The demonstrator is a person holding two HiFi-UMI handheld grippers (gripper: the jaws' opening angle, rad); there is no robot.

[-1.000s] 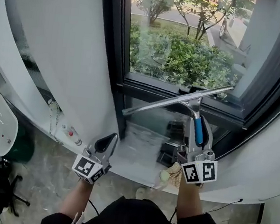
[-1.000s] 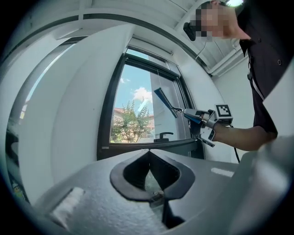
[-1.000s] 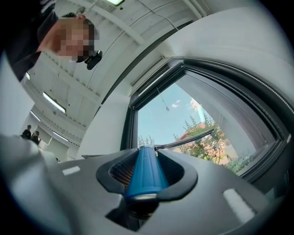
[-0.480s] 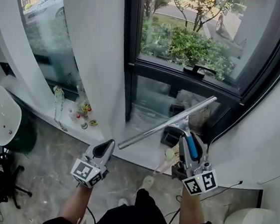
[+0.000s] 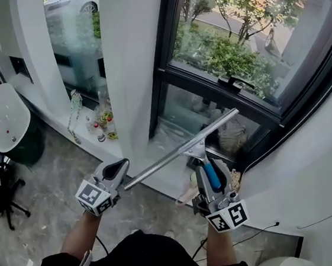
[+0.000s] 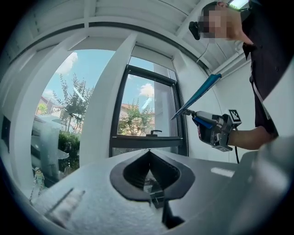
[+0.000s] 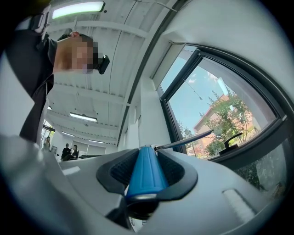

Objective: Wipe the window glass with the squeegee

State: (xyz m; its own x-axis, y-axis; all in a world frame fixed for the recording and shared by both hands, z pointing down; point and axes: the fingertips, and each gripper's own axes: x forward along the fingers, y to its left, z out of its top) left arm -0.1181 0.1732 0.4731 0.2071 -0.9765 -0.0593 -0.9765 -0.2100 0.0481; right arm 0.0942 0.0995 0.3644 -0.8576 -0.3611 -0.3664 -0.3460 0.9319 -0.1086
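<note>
Two tools show: the left hand-held gripper [image 5: 119, 167] is closed on nothing; the right hand-held gripper [image 5: 211, 177] clamps the squeegee [image 5: 179, 149] by its blue handle, blade short of the window glass [image 5: 228, 56]. Swung in tilted, it could strike the latch [image 5: 236, 82].

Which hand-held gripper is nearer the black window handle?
Right. The right hand-held gripper, shut on the squeegee, sits almost directly below the window handle; the left hand-held gripper, shut and empty, is down and left of it, farther away.
</note>
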